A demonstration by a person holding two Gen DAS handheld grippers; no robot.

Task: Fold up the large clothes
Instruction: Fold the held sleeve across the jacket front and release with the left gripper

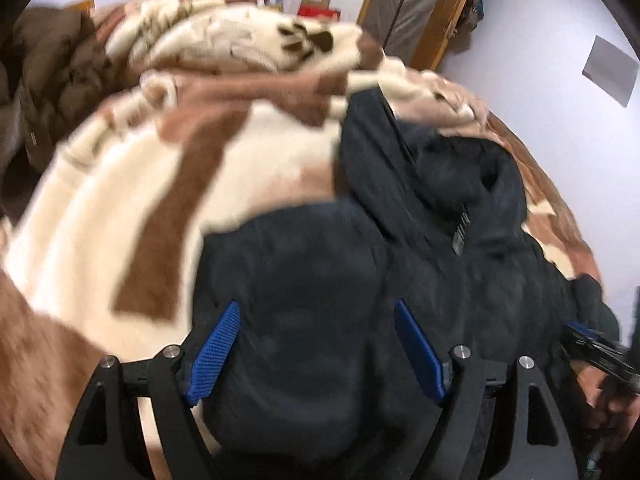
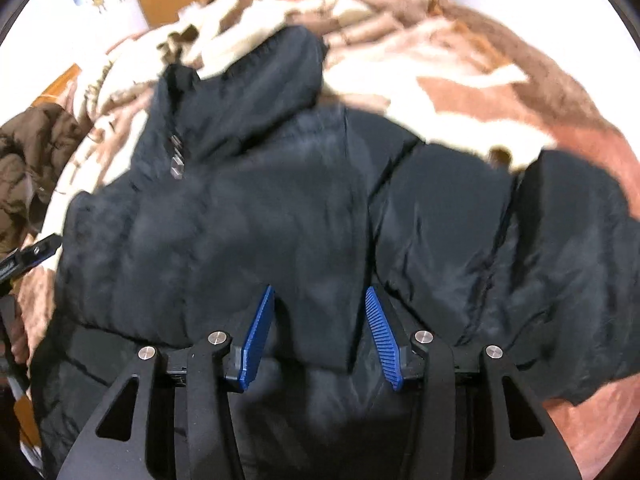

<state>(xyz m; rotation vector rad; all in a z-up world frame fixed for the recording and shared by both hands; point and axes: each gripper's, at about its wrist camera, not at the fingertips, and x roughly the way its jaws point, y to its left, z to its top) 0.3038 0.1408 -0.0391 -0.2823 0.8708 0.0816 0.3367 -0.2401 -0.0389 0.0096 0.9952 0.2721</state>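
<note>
Lying on blanket [image 1: 120,184]: black jacket [image 2: 240,220] (blurry); both grippers' jaws wide, holding nothing.

Black jacket [image 2: 280,220] on brown-and-cream blanket [image 1: 120,220]

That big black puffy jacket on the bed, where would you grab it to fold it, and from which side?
I would likely pinch the black jacket at its hem edge nearest the right gripper, coming in low from the near side. That edge forms a loose flap between the open fingers, thin enough to clamp, while the padded body is too bulky. The left gripper could take the near edge likewise.
</note>
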